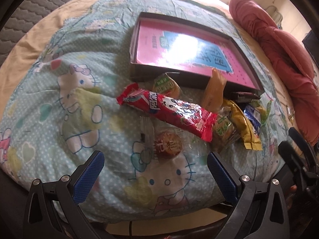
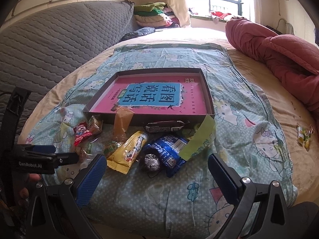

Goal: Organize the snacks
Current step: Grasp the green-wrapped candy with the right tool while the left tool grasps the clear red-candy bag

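Snack pile (image 2: 139, 145) heaped just in front of shallow box (image 2: 207, 91), presumably staged for sorting into it; box holds only pink book (image 2: 155, 95). Left gripper (image 1: 155, 166) spread, empty, near red packet (image 1: 167, 111). Right gripper (image 2: 157, 170) spread, over blue packet (image 2: 169, 151).

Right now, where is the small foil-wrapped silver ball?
In the right wrist view, the foil-wrapped silver ball sits low and centre on the patterned quilt, against the blue snack packet, right of the yellow snack packet.
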A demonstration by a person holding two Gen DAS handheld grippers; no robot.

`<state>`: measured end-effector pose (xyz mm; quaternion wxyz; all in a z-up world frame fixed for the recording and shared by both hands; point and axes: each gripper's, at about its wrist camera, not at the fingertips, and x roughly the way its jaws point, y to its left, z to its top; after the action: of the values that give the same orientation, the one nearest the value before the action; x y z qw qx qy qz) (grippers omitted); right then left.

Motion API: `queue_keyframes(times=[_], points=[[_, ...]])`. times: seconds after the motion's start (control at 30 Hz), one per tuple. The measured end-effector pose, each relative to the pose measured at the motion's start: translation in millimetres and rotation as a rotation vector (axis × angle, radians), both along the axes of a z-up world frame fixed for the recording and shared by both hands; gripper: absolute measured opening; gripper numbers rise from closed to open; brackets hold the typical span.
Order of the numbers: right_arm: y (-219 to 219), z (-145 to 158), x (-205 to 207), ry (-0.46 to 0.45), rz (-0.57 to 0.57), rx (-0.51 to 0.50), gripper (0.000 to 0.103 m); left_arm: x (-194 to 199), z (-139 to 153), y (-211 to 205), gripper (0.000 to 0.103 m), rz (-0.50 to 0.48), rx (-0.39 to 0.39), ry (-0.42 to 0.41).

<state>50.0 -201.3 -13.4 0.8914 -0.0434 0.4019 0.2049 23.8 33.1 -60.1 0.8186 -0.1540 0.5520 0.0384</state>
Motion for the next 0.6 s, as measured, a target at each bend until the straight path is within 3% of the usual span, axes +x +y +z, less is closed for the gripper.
queue_keyframes(times=[0.6], points=[[-41.7,-17.4,40.6,0.11,-0.199,0.061,0.102,23.2,-18.6,-4.5,0.102,-0.017,0.03,0.003]])
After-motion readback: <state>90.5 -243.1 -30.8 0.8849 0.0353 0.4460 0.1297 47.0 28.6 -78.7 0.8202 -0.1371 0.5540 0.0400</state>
